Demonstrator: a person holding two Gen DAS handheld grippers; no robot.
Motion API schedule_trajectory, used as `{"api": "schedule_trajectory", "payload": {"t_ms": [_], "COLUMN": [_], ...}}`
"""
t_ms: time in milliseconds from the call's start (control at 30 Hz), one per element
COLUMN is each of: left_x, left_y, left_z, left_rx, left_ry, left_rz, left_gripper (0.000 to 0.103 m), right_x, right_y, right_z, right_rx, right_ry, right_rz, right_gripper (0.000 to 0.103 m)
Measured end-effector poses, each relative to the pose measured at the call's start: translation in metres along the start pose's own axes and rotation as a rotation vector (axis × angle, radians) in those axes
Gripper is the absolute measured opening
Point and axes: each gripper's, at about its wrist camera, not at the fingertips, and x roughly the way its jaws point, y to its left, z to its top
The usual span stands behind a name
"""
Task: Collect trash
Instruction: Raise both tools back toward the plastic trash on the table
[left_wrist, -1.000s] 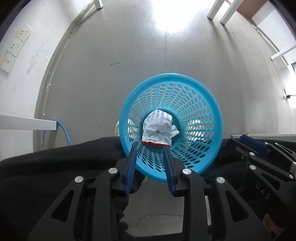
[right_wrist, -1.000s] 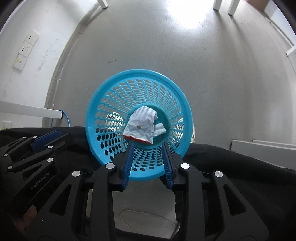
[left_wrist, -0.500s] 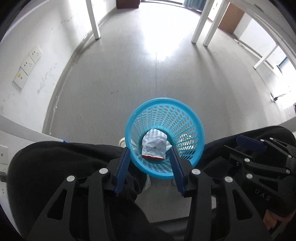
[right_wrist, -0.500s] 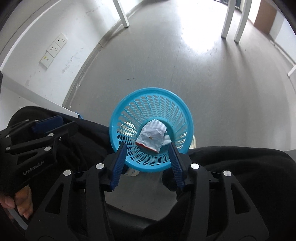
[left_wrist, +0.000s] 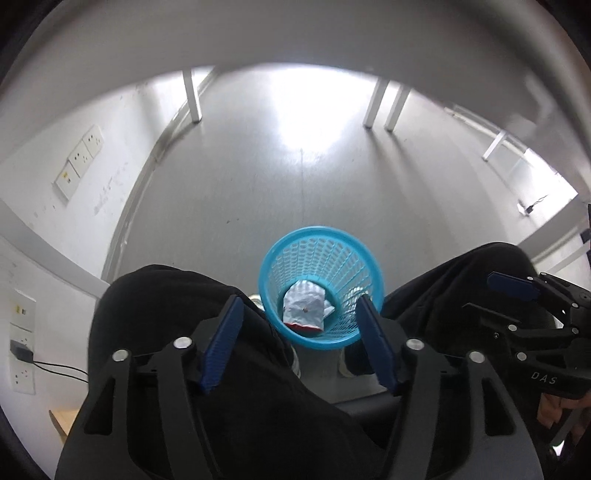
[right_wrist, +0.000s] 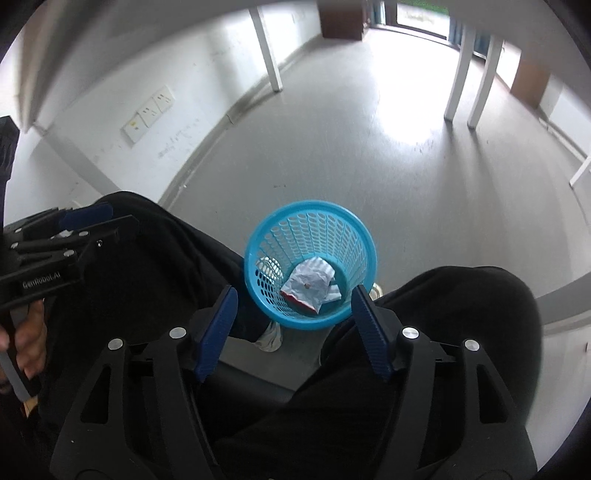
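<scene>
Crumpled wrapper (left_wrist: 304, 308) in blue basket (left_wrist: 320, 236) (floor-standing), both grippers' fingers (left_wrist: 221, 349) spread wide, empty

Grey smooth floor (right_wrist: 332, 155), scuffed in places, with a strong white glare patch (left_wrist: 306, 110) near the far end. White wall (right_wrist: 122, 92) on the left, marked and smudged low down, meeting the floor at a pale skirting strip. Wall sockets (left_wrist: 79, 160) in a row of three; more outlets (left_wrist: 23, 354) nearer, one with a black plug and cable. White table legs (right_wrist: 461, 81) stand in a pair at far right, a single white leg (right_wrist: 266, 48) at far left. Brown cabinet (right_wrist: 341, 18) against the far wall; daylight enters through a window or doorway (right_wrist: 421, 16) beside it. Second brown panel (right_wrist: 528, 83) at right
</scene>
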Motion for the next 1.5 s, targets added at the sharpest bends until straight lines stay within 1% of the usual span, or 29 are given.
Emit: {"api": "schedule_trajectory", "payload": {"t_ms": [67,200,333,367,467,567,633,667,833,933,1067,1200,1300,1433,1500], "left_x": [-0.013,-0.040,-0.066,-0.074,-0.096,-0.118,-0.132,-0.138,-0.165,-0.175,-0.183,-0.192,-0.193,-0.187,-0.182], "left_y": [-0.001,-0.002,0.003,0.004,0.006,0.009,0.009,0.009,0.005,0.000,-0.001,-0.005,-0.004,-0.005,-0.009], "left_z": [-0.006,-0.019,-0.022,-0.023,-0.021,-0.016,-0.012,-0.009,0.005,0.018,0.043,0.062,0.077,0.098,0.106], "left_rx": [0.012,0.030,0.021,0.018,0.012,0.006,0.006,0.008,0.014,0.018,0.020,0.030,0.026,0.006,0.028], "left_ry": [-0.025,-0.090,-0.149,-0.170,-0.227,-0.284,-0.325,-0.345,-0.424,-0.466,-0.498,-0.525,-0.537,-0.543,-0.528], "left_rz": [-0.010,-0.016,-0.040,-0.041,-0.050,-0.065,-0.068,-0.068,-0.077,-0.069,-0.066,-0.053,-0.063,-0.069,-0.072], "left_gripper": [0.073,0.083,0.095,0.096,0.097,0.097,0.097,0.097,0.097,0.097,0.097,0.097,0.097,0.097,0.097], "right_x": [-0.015,-0.045,-0.079,-0.088,-0.116,-0.144,-0.159,-0.167,-0.199,-0.209,-0.212,-0.213,-0.211,-0.207,-0.202], "right_y": [0.003,0.005,0.007,0.007,0.009,0.015,0.017,0.018,0.015,0.013,0.009,0.005,0.000,-0.012,-0.020], "right_z": [-0.007,-0.023,-0.029,-0.028,-0.025,-0.020,-0.013,-0.009,0.009,0.025,0.052,0.075,0.094,0.114,0.122], "right_rx": [-0.013,-0.035,-0.027,-0.029,-0.042,-0.067,-0.070,-0.066,-0.051,-0.045,-0.033,-0.045,-0.037,0.007,0.030], "right_ry": [-0.025,-0.081,-0.160,-0.181,-0.250,-0.318,-0.359,-0.379,-0.469,-0.499,-0.533,-0.542,-0.561,-0.580,-0.585], "right_rz": [0.007,-0.005,0.026,0.032,0.050,0.038,0.052,0.057,0.063,0.060,0.046,0.037,0.030,0.026,0.027], "right_gripper": [0.068,0.072,0.078,0.080,0.086,0.091,0.092,0.094,0.094,0.094,0.094,0.094,0.094,0.094,0.094]}}
